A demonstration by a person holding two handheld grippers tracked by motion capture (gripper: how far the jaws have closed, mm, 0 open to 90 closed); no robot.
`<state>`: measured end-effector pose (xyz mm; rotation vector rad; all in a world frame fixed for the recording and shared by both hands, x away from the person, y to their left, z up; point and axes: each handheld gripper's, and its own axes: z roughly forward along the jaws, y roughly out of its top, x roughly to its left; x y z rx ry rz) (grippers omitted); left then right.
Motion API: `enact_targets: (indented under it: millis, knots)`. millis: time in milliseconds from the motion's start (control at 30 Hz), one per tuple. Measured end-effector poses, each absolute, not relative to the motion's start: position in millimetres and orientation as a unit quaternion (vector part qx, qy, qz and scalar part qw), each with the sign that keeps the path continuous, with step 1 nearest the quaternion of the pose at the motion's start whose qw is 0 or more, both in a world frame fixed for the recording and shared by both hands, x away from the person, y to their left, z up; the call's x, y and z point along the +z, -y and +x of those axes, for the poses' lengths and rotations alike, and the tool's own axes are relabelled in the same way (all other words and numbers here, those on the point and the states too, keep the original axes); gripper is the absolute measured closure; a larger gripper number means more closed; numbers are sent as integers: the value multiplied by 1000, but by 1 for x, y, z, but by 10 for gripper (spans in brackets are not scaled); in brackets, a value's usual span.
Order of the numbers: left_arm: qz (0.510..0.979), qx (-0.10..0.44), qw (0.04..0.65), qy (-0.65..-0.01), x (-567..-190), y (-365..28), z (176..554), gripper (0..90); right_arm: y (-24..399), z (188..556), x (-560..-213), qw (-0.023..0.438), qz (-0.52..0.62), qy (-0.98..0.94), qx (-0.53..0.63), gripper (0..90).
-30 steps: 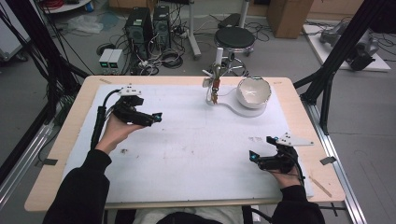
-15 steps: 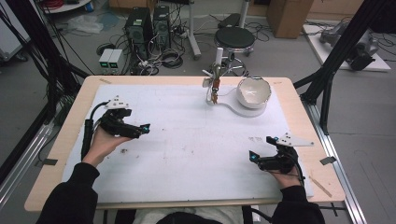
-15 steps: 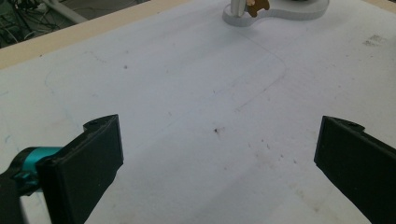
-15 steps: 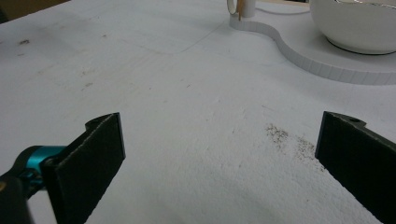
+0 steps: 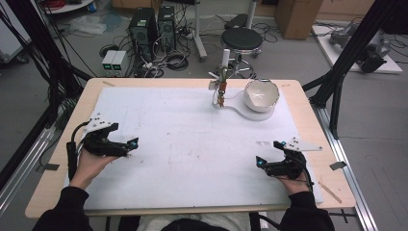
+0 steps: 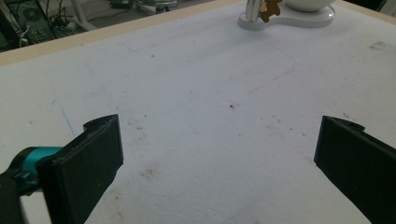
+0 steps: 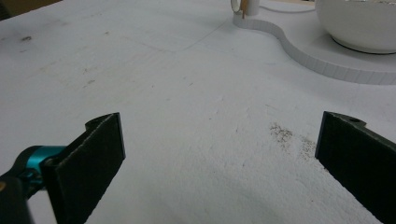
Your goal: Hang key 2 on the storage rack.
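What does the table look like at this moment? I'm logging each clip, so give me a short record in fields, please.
surface: white sheet over a wooden table, lightly stained
bowl: white bowl on a white curved base, far right side
post: small upright post at the base's narrow end, brown item hanging on it
left gripper: open, holds nothing, near left edge
right gripper: open, holds nothing, near right front
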<state>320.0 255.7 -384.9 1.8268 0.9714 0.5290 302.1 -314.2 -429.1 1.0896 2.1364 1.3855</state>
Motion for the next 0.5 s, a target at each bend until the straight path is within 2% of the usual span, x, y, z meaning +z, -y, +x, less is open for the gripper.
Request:
enact_targets:
  millis: [200, 500]
  knots:
    - [742, 229, 493, -393, -400, -268, 302, 17, 314, 302, -429, 184, 387, -758, 491, 5]
    - [724, 246, 489, -419, -416, -289, 279, 17, 314, 303, -430, 183, 388, -758, 491, 5]
